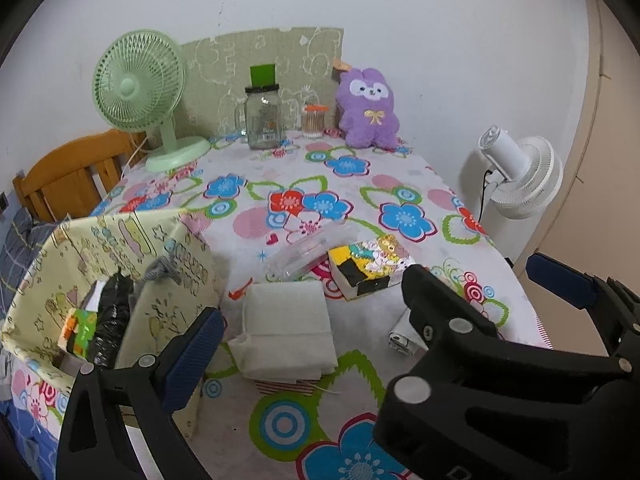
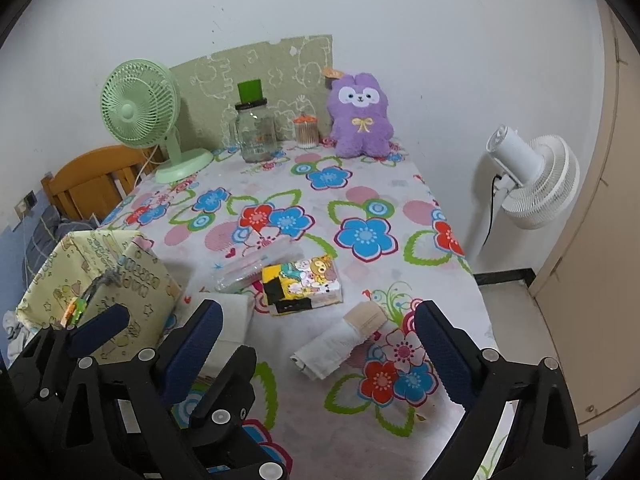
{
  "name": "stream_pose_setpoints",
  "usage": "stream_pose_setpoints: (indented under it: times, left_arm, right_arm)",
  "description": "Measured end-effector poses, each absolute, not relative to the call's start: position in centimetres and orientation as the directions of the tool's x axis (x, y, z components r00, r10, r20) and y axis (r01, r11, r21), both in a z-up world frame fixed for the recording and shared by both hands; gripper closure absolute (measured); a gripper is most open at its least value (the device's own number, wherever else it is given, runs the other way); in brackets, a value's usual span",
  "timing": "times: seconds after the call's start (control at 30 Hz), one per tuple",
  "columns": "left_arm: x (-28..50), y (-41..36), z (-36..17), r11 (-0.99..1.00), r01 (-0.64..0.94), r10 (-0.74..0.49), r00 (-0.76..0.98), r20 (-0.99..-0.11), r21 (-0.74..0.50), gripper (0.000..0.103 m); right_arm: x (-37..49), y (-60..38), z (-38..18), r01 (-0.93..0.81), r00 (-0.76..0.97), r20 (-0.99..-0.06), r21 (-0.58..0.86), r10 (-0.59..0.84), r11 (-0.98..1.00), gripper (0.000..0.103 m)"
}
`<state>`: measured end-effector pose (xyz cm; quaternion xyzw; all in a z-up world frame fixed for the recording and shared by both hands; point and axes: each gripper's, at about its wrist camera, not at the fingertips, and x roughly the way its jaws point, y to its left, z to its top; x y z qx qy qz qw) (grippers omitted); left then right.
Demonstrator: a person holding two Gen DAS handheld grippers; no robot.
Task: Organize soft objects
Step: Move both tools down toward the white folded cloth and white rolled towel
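While the floral surface [image 2: 360,184] carries a yellow fabric bin [image 1: 120,248] at its left edge, a folded white cloth [image 1: 288,324] lies beside it. Near the front edge lie a cartoon-print pack [image 2: 304,284] and a rolled bundle [image 2: 340,340]. The left gripper [image 1: 312,332] and right gripper [image 2: 320,340] both gape wide, holding nothing.

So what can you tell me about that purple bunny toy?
The purple bunny toy looks soft and fluffy, with two rounded ears, a white face patch with dark eyes, and a small yellow bow on its chest. It sits upright at the far end of the flowery tablecloth, back against the wall, right of the cotton-swab jar.
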<state>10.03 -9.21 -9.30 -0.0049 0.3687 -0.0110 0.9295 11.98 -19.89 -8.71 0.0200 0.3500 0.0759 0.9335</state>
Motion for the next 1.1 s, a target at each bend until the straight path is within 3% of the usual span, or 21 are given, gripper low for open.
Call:
stream_pose_setpoints:
  times: [0.47,1.1]
  left_arm:
    - [12.3,-9.3,-12.9,0.997,-0.067,0.061,0.66,-0.749,0.023,0.003]
    - [14.9,-9.2,-15.8,0.99,-0.121,0.132,0.603,-0.787,0.074,0.005]
  right_arm:
    - [14.6,-20.2,-12.2,-0.142,0.694,-0.7,0.101,0.171,0.985,0.013]
    - [17.1,-20.2,-15.7,-0.125,0.609,-0.768,0.154,0.198,0.98,0.043]
